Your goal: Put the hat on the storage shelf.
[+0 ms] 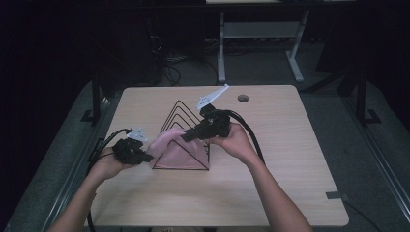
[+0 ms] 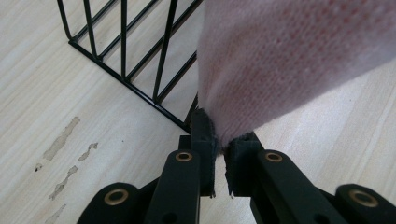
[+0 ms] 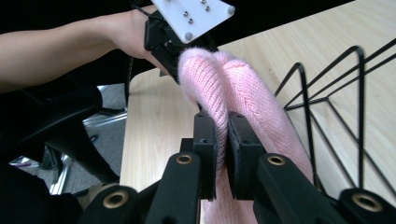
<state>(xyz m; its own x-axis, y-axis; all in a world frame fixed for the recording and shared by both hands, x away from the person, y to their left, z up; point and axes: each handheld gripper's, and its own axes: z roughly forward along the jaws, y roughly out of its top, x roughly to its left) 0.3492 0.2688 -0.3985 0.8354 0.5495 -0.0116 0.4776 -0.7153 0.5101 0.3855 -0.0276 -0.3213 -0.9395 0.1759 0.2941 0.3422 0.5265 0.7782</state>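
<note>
Cloth point(image 1: 170, 147), pink, drapes over the wire rack point(image 1: 186, 116); my left gripper point(image 2: 220, 148) and right gripper point(image 3: 223, 140) each pinch it, jaws clamped.

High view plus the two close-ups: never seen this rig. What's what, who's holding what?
There is no robot here. A person stands at a pale wooden table and holds a black two-jaw tool in each hand.

The high view looks down from above the person's side, so the forearms come in from the bottom. The left tool is at the left, the right tool near the middle.

The other two pictures come from a camera riding on each tool, looking along its own black jaws.

On the table stands a black wire rack of triangular dividers. A soft pink knitted cloth hangs between the tools, at the rack. Each tool is shut on a part of it: left, right.
</note>
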